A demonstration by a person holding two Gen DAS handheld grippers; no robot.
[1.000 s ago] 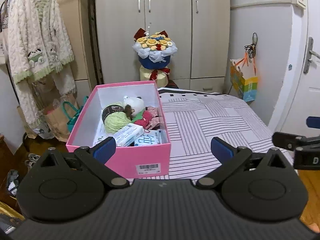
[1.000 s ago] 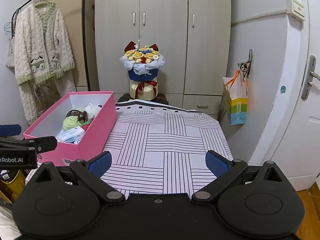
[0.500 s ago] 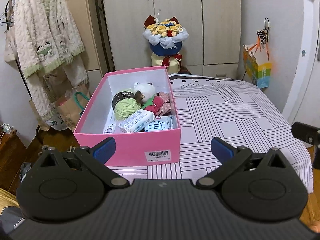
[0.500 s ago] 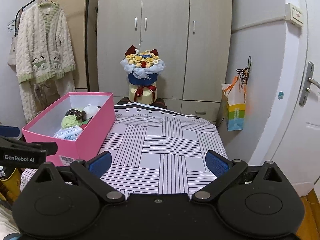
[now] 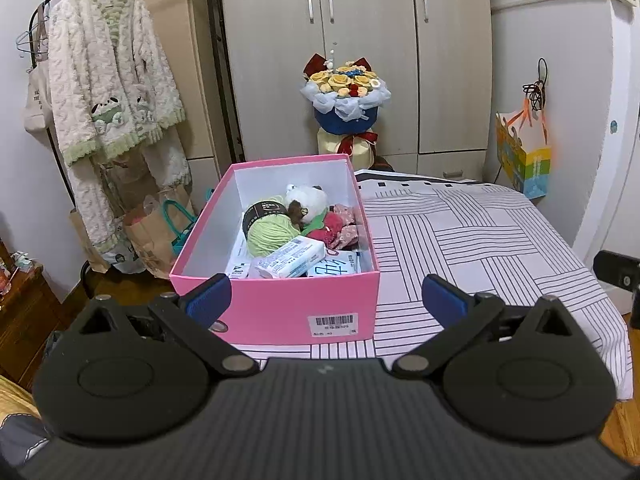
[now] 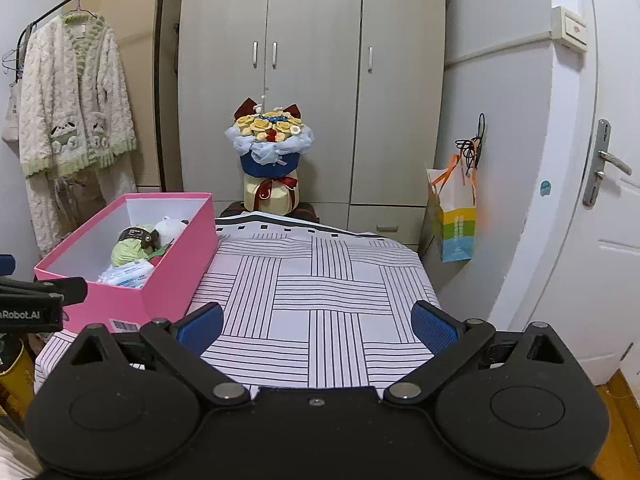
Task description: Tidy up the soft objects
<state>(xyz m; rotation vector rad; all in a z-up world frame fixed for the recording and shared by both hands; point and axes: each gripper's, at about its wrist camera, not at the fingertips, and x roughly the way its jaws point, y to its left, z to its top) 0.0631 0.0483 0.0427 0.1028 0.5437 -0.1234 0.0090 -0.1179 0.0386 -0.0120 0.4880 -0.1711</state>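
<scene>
The left claw and the right claw were both wide apart and empty. The pink box sat at centre-left on the striped surface, soft objects inside. We judged a slow, centred descent best.

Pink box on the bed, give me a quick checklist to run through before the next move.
1. Left gripper open, holding nothing: ok.
2. Right gripper open, holding nothing: ok.
3. Pink box upright, lid off, on the striped bedcover: ok.
4. Soft things inside: green yarn ball, white plush toy, tissue packs: ok.
5. Soft things left out on the bedcover: none in view: ok.
6. Room left in the box: cannot tell.
</scene>
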